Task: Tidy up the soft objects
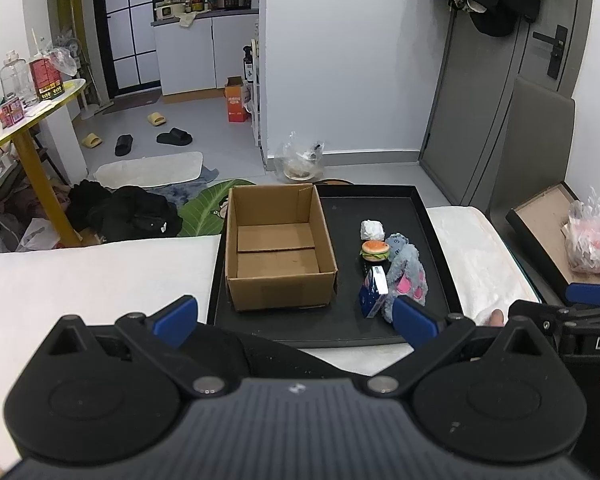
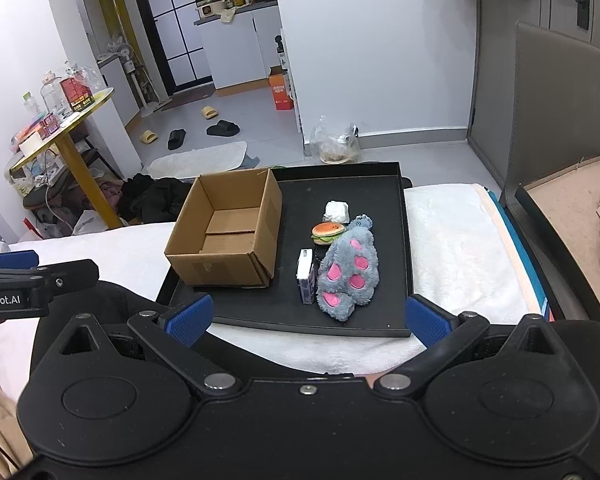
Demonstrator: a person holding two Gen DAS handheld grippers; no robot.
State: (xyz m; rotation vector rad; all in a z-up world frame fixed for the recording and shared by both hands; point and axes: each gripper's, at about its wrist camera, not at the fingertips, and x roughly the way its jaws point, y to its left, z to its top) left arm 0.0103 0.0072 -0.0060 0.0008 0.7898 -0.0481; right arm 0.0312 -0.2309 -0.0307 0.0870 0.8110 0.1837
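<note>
Left gripper (image 1: 294,314): blue-padded jaws spread wide, nothing between them. It hovers short of the near edge of the tray, so the box sits straight ahead of it.

Right gripper (image 2: 310,316): same deal, blue pads wide apart and empty, hanging back from the tray's near rim. It also pokes into the left view at the far right edge.

Black shallow tray (image 2: 396,320): sits on a white towel-covered surface (image 2: 452,248), ahead of both tools. Looks like it's there to keep the whole job in one spot.

Open brown cardboard box (image 2: 224,268): ahead and left of the right gripper, dead ahead of the left one. Flaps folded down, nothing inside, so I'd guess that's the drop-off bin.

Grey plush toy with pink spots (image 2: 350,270): lying flat, closest of the soft stuff to the right gripper, almost straight ahead. Its feet point toward the tool, so it's probably the easy first grab.

Small white-and-purple carton (image 2: 306,280): just left of the plush, touching or nearly so. Hard to say if it counts as soft.

Little squishy burger toy (image 2: 327,233): beyond the carton, right by the plush's head.

White crumpled wad (image 2: 337,212): farthest out, just behind the burger. Can't tell if it's tissue or cloth.

Progress: nothing sorted yet as far as I can see, all four bits are in a tight row to the right of the box.
</note>
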